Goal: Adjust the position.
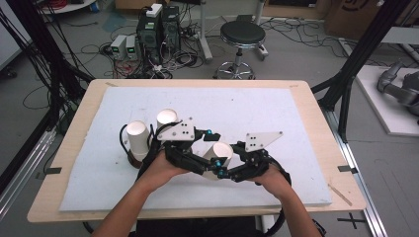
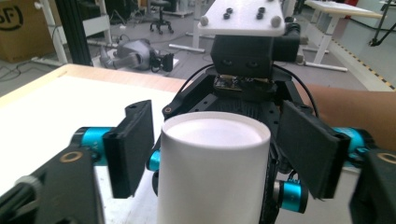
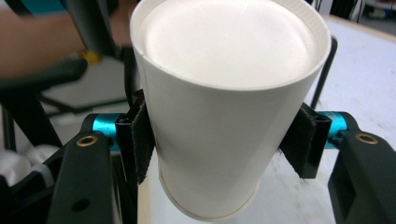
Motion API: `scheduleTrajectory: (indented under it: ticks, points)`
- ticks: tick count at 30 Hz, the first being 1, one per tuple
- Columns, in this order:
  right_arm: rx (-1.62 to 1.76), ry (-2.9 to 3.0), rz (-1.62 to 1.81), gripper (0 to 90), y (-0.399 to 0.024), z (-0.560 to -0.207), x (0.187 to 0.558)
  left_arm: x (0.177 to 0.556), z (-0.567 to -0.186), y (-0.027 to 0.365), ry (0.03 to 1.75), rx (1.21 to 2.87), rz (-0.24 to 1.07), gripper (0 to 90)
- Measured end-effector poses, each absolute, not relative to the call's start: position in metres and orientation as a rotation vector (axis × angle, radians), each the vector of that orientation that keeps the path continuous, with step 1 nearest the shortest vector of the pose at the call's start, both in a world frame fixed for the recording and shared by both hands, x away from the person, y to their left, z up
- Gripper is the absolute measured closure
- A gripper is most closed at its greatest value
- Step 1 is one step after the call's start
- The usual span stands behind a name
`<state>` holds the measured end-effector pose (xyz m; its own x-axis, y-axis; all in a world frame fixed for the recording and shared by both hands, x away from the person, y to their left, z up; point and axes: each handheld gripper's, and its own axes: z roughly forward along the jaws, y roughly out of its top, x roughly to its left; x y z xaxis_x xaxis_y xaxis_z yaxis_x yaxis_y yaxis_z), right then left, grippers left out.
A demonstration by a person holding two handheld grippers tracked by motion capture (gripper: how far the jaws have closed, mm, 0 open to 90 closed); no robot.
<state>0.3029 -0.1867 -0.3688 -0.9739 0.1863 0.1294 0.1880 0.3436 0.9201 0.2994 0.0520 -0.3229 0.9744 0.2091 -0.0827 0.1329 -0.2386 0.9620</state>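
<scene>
1. So, the cup (image 1: 219, 155) everyone's fussing over sits near the middle of the white mat (image 1: 276, 113), a bit toward the near edge, right between the two grippers.
2. The right gripper (image 1: 226, 168) has it. In the right gripper view the cup (image 3: 219, 107) is squeezed between both black pads, one on each side of its wall, flat end toward the camera. Jaws about mid-width, clamped on the cup.
3. The left gripper (image 1: 207, 148) is a different story. In the left gripper view the cup (image 2: 212, 172) stands between its jaws, but there's a visible gap on both sides: the left pad (image 2: 133, 147) and the right pad (image 2: 306, 149) both stand clear of the wall. So it's partly open, holding nothing, just straddling the cup.
4. That same view looks straight at the right gripper (image 2: 247, 56) behind the cup, with its white plate on top, so the two grippers face each other across the cup from left and right.
5. From the high view, the cup looks tilted rather than standing straight. Can't tell whether its lower end touches the mat.
6. Two more cups stand to the left: one (image 1: 137, 140) near the left hand (image 1: 163, 168), another (image 1: 167, 118) just beyond it, farther off. Both upside down, flat ends up, apart from either gripper's jaws.
7. The right hand (image 1: 274, 177) comes in from the near right, behind its gripper.
8. The mat covers most of the wooden table (image 1: 79, 128).
</scene>
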Motion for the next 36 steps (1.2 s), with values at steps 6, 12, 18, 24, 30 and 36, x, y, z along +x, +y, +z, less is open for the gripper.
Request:
scheduleTrajectory:
  ticks: [6,12,18,24,30,36]
  points:
    - [-0.316,-2.642,-1.721,35.8,-0.185,-0.364,0.301,0.301,-0.328,0.044,0.244,1.876,0.046,27.0]
    - [-0.306,-2.644,-1.71,35.1,-0.186,-0.365,0.301,0.301,-0.328,0.043,0.219,1.885,0.045,35.9]
    - [-0.363,-2.577,-1.826,18.1,-0.191,-0.366,0.299,0.302,-0.324,0.049,0.246,1.813,0.069,36.1]
    - [-0.439,-2.465,-1.988,17.6,-0.199,-0.368,0.3,0.301,-0.319,0.056,0.247,1.736,0.08,36.3]
    - [-0.404,-2.418,-2.003,17.6,-0.188,-0.374,0.298,0.299,-0.318,0.053,0.233,1.7,0.073,36.3]
    - [-0.344,-2.449,-1.982,29.2,-0.19,-0.376,0.3,0.299,-0.317,0.056,0.24,1.69,0.068,36.4]
